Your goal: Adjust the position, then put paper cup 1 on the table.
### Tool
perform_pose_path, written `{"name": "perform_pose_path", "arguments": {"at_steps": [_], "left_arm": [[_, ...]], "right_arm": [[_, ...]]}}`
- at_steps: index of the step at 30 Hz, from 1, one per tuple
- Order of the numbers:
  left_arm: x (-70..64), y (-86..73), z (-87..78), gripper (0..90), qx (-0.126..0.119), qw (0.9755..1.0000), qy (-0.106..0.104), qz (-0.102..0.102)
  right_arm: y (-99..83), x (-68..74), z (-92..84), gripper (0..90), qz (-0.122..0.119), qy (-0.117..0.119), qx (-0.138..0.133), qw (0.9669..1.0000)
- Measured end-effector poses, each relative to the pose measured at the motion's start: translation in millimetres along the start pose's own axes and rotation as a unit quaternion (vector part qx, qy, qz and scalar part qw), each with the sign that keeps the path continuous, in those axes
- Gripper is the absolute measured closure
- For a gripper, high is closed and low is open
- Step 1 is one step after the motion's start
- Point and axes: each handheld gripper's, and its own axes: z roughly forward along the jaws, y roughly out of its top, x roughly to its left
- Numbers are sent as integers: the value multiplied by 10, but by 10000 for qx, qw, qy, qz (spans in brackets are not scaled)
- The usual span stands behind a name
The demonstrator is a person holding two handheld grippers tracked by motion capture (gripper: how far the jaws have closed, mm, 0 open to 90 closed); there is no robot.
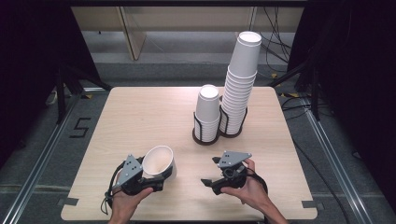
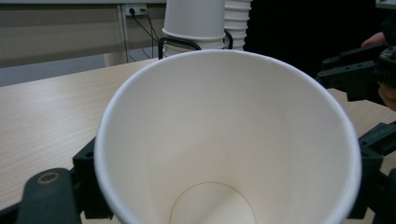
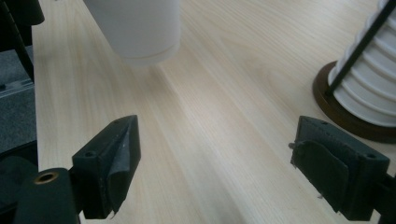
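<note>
My left gripper (image 1: 156, 179) clamps a single white paper cup (image 1: 159, 163) low on its wall, cup tilted with mouth up and toward the far side, sitting near-left of the short cup stack (image 1: 207, 114); in the left gripper view the cup mouth (image 2: 229, 135) is right in front of the camera with the jaws pressed on either side. My right gripper (image 1: 211, 171) is empty with jaws spread wide over bare wood, near-side of the short stack, just right of the cup. To do this well I'd keep the squeeze light so the thin wall doesn't buckle, level the cup, then bring it up and over the short stack and lower it straight down; the right gripper can steady the holder if it wobbles. Beside the short stack, on its right and touching or nearly so, stands the tall stack (image 1: 240, 84), leaning a bit, so avoid bumping it. Both stacks sit in dark wire holders on round bases. The table (image 1: 140, 116) is light wood; beyond it grey floor, rails, cables, dark curtains at the sides.
</note>
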Motion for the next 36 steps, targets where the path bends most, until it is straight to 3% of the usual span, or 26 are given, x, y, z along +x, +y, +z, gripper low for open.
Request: {"name": "perform_pose_path", "arguments": {"at_steps": [2, 9, 14, 18, 24, 36], "left_arm": [[11, -5, 18, 164, -69, 10000, -28, -22], [39, 2, 42, 162, 91, 9999, 13, -86], [85, 30, 85, 162, 105, 9999, 27, -127], [136, 74, 154, 161, 110, 9998, 77, -150], [280, 140, 287, 161, 156, 9996, 159, -185], [651, 272, 498, 161, 2, 9989, 410, -231]], "right_arm": [[-21, -6, -21, 163, 71, -62, 7, 10000], [-48, -31, -73, 164, 177, -109, 36, 9998], [-62, -74, -92, 163, 102, -190, 3, 9998], [-70, -81, -106, 163, 211, -168, 51, 9996], [-83, -104, -135, 162, 284, -242, 34, 9993], [-98, -155, -147, 160, 274, -330, -19, 9991]]}}
